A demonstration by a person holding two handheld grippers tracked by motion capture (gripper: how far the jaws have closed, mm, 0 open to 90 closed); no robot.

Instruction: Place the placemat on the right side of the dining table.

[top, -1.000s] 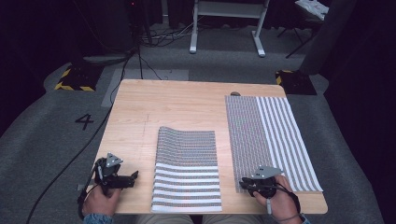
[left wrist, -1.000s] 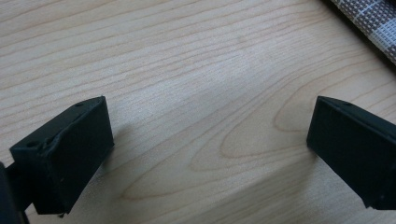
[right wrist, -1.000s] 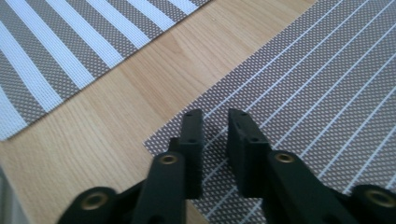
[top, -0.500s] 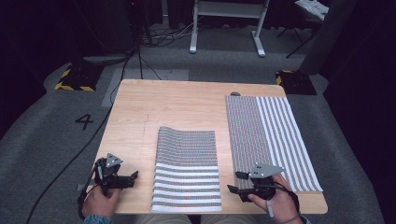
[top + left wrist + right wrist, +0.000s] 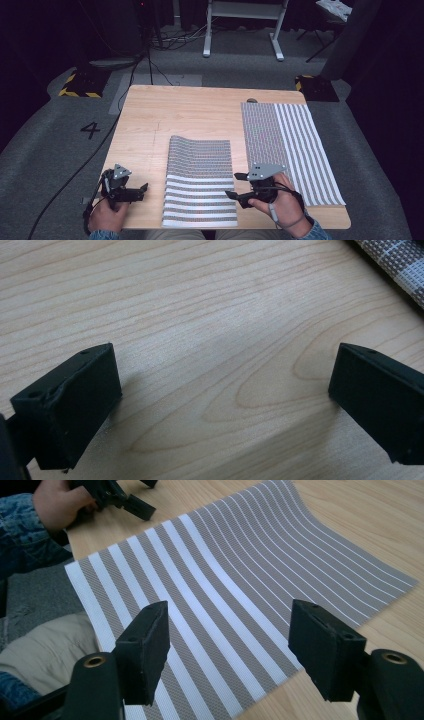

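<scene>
Dark grey carpet and black drapes surround a pale wooden surface (image 5: 200, 115) seen in the middle of the high view. Two striped placemats lie on it: a folded placemat (image 5: 200, 182) at lower centre, its fold bulging at the far edge and its stripes running across the frame, and a flat placemat (image 5: 290, 150) at the right, its long axis running from near to far.

The right gripper (image 5: 239, 186) is held at the lower right of centre, at the right edge of the folded placemat, pointing left toward it. Its jaws have just been opening and stand apart with nothing between them; in the right gripper view the folded placemat (image 5: 240, 585) is seen beyond and below the jaws, untouched.

The left gripper (image 5: 142, 189) is seen at the lower left, resting just short of the folded placemat's left edge, jaws wide apart over bare wood, as its own view confirms (image 5: 220, 390).

Both grippers flank the folded placemat; the right one is judged nearer, so its right edge would most likely be taken next.
</scene>
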